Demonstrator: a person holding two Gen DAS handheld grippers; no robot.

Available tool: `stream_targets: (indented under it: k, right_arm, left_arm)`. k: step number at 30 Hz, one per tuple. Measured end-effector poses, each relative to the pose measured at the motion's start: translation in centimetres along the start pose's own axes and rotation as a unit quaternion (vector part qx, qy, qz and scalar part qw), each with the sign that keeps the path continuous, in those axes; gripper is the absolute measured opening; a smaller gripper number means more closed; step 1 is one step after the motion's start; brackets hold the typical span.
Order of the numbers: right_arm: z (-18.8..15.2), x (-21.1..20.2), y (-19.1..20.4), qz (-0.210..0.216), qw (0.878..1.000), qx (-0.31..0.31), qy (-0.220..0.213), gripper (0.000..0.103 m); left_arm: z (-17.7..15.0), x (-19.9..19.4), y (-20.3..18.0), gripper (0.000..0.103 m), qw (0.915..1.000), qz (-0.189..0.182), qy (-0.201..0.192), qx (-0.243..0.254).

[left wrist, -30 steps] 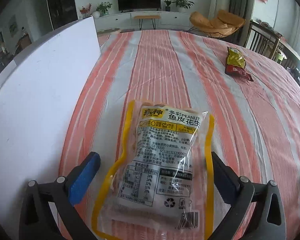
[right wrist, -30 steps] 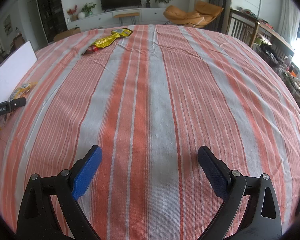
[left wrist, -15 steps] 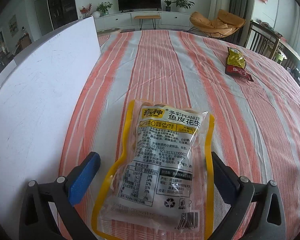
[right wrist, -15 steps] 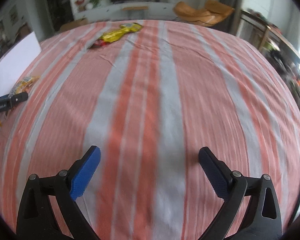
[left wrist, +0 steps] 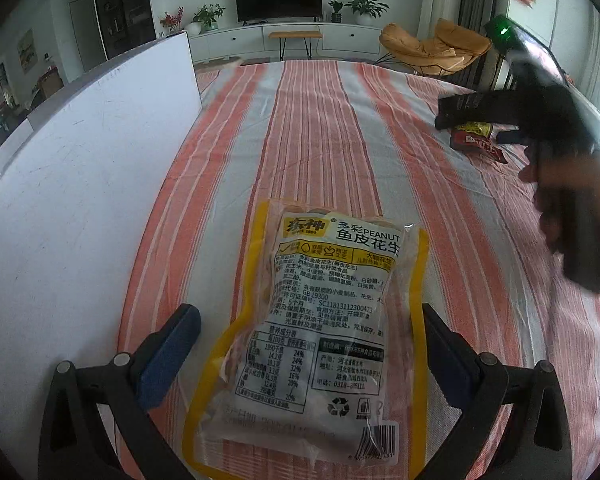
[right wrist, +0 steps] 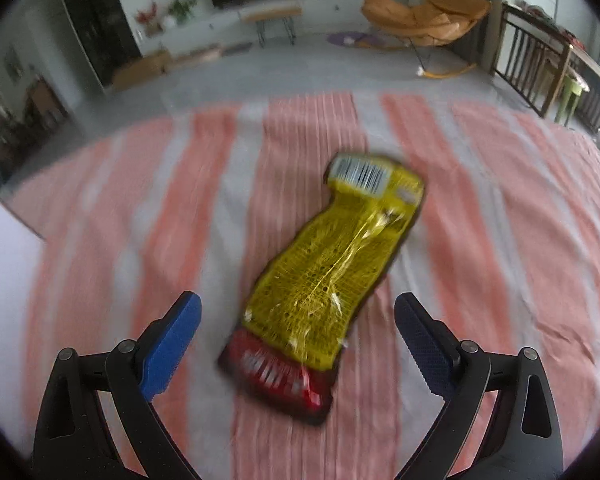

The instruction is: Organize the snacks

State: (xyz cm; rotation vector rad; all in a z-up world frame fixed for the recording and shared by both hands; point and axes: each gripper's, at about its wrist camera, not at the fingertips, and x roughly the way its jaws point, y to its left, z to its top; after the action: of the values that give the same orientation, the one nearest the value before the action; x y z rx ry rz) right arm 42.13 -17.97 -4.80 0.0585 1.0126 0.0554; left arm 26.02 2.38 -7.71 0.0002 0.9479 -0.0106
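A worktop (left wrist: 320, 128) covered in a cloth of orange and grey stripes fills both views. The landmark is a clear peanut bag (left wrist: 320, 320) with yellow edges, lying flat with its printed label facing up.

The left claw (left wrist: 312, 344) is spread wide, one blue pad on each side of the bag's lower half. Neither pad touches the bag; a strip of cloth shows on each side. Just left of the bag stands a white board (left wrist: 68, 200), running along the worktop's left side and closing off that side. Beyond the bag's top edge the cloth lies bare up to the worktop's far edge.

Far to the right of the bag, a hand (left wrist: 572, 200) holds the right claw (right wrist: 298, 332), seen as a dark blur in the left view. It is spread wide over a yellow packet (right wrist: 328, 268) with a red end, which lies flat and slanted on the cloth. The red end sits between the pads, and neither pad touches it. Open cloth surrounds the packet on all sides. The right view is blurred.
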Motion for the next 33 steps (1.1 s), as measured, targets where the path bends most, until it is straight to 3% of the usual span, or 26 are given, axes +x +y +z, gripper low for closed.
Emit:
stream_targets:
  k: [1, 2, 3, 4, 8, 12, 16, 22, 27, 31, 33]
  right_arm:
    - [-0.7, -0.3, 0.9, -0.027, 0.999, -0.030, -0.033, 0.086]
    - [-1.4, -0.5, 1.3, -0.025, 0.998, -0.038, -0.052, 0.076]
    - [-1.7, -0.7, 1.2, -0.022, 0.997, -0.036, -0.058, 0.070]
    - [-2.0, -1.1, 1.0, -0.021, 0.997, -0.037, -0.060, 0.056]
    - [-3.0, -2.3, 0.2, -0.003, 0.997, -0.068, -0.035, 0.044]
    - [-6.4, -4.7, -0.2, 0.005, 0.994, -0.111, -0.017, 0.044]
    - [-12.3, -8.8, -1.1, 0.014, 0.988, -0.150, -0.025, 0.045]
    - [-21.9, -14.8, -4.1, 0.009, 0.991, -0.117, -0.062, 0.047]
    - [-24.5, -16.4, -5.1, -0.007, 0.994, -0.090, -0.068, 0.052]
    - [-24.0, -15.9, -6.0, -0.029, 0.996, -0.063, -0.061, 0.080]
    - [-23.6, -15.7, -7.0, -0.011, 0.998, -0.032, -0.053, 0.089]
  left_arm:
    - [0.0, 0.0, 0.0, 0.103, 1.0000, 0.000, 0.000, 0.000]
    - [0.1, 0.0, 0.0, 0.103, 1.0000, 0.000, 0.000, 0.000]
    - [0.1, 0.0, 0.0, 0.103, 1.0000, 0.000, 0.000, 0.000]
    - [0.1, 0.0, 0.0, 0.103, 1.0000, 0.000, 0.000, 0.000]
    - [0.2, 0.0, -0.1, 0.103, 1.0000, 0.000, 0.000, 0.000]
    - [0.2, 0.0, -0.1, 0.103, 1.0000, 0.000, 0.000, 0.000]
    - [0.1, 0.0, -0.1, 0.103, 1.0000, 0.000, 0.000, 0.000]
    - [0.1, 0.0, -0.1, 0.103, 1.0000, 0.000, 0.000, 0.000]
    - [0.1, 0.0, -0.1, 0.103, 1.0000, 0.000, 0.000, 0.000]
    - [0.1, 0.0, -0.1, 0.103, 1.0000, 0.000, 0.000, 0.000]
    - [0.1, 0.0, -0.1, 0.103, 1.0000, 0.000, 0.000, 0.000]
